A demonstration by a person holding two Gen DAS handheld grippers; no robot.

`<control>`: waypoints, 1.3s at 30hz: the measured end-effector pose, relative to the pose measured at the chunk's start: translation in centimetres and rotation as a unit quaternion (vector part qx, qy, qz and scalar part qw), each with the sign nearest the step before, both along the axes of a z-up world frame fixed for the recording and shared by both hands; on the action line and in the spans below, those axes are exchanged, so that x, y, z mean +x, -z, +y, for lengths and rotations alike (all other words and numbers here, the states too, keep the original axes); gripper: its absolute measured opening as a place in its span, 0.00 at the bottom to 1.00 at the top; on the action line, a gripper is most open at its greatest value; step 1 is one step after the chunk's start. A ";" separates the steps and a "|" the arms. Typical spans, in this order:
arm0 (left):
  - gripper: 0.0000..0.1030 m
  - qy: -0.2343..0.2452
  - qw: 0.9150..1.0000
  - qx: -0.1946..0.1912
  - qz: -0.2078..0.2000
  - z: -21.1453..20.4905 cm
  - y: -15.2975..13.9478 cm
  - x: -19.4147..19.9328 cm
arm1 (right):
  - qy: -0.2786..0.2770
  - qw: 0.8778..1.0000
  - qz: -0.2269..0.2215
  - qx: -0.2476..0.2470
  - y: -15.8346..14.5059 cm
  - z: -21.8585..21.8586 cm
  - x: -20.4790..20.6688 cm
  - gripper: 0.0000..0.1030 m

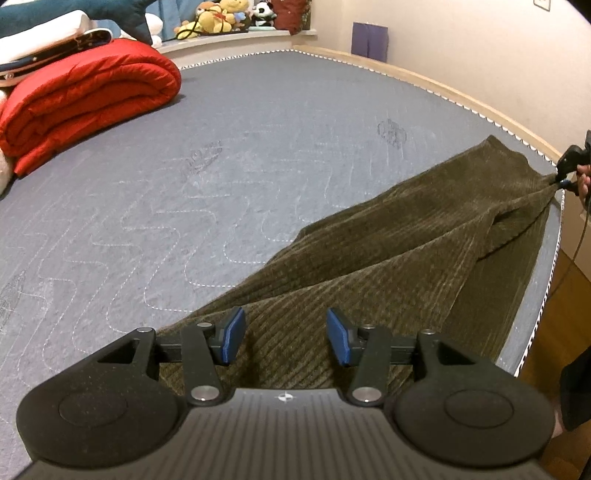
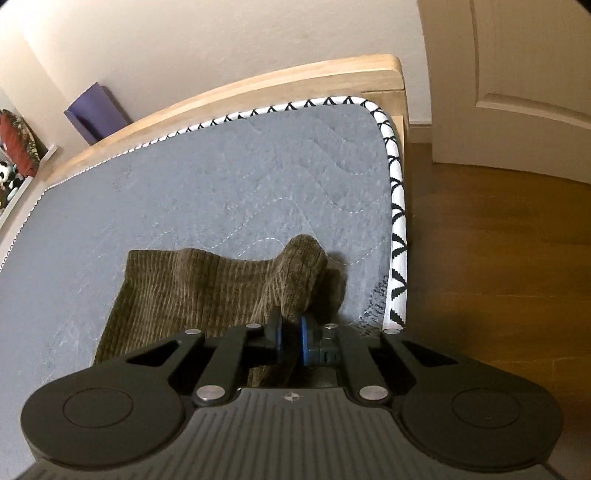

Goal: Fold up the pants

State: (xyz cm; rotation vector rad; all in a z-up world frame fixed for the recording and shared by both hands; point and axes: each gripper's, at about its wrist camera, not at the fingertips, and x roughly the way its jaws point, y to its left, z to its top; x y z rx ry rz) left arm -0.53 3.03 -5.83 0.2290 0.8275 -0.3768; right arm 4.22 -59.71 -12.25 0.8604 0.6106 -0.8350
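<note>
Olive-brown corduroy pants [image 1: 388, 258] lie along the right side of a grey quilted mattress [image 1: 221, 166]. My left gripper [image 1: 286, 338] is open, its blue pads [image 1: 232, 334] apart just above the near end of the pants, holding nothing. My right gripper [image 2: 290, 338] is shut on a bunched corner of the pants [image 2: 207, 288] near the mattress's right edge and lifts that fold slightly. It also shows in the left wrist view [image 1: 557, 179] at the far right, pulling the cloth taut.
A folded red quilt [image 1: 85, 99] and white bedding lie at the far left. Plush toys [image 1: 221, 16] sit on a shelf behind. A wooden bed frame [image 2: 258, 88] borders the mattress [image 2: 221, 177]. Wooden floor [image 2: 498, 258] and a door [image 2: 517, 74] are to the right.
</note>
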 end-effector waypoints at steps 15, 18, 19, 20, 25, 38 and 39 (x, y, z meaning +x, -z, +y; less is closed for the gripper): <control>0.54 -0.001 1.000 -0.007 -0.008 1.9 -0.8 -1.7 | -0.059 0.979 -0.020 -0.195 -7.5 9.8 2.0 0.48; 0.54 -0.009 1.000 -0.004 -0.005 3.0 -0.5 -2.0 | -0.160 0.963 -0.055 -0.209 -8.5 13.6 3.4 0.48; 0.54 -0.012 1.000 -0.004 -0.003 3.4 -0.5 -2.1 | -0.203 0.954 -0.064 -0.212 -8.6 15.1 3.9 0.48; 0.54 -0.015 1.000 -0.004 -0.002 3.8 -0.4 -2.2 | -0.238 0.945 -0.071 -0.215 -8.7 16.4 4.3 0.48; 0.54 0.019 1.000 0.002 0.007 6.3 -0.8 -4.0 | -0.419 0.866 -0.103 -0.254 -8.5 24.4 5.2 0.48; 0.64 0.138 0.987 0.076 0.028 9.9 3.5 -9.3 | -0.770 0.554 -0.131 -0.288 -7.0 39.9 0.3 0.48; 0.66 0.149 0.985 0.089 0.023 9.6 3.7 -9.5 | -0.785 0.533 -0.126 -0.290 -6.8 40.9 -0.2 0.48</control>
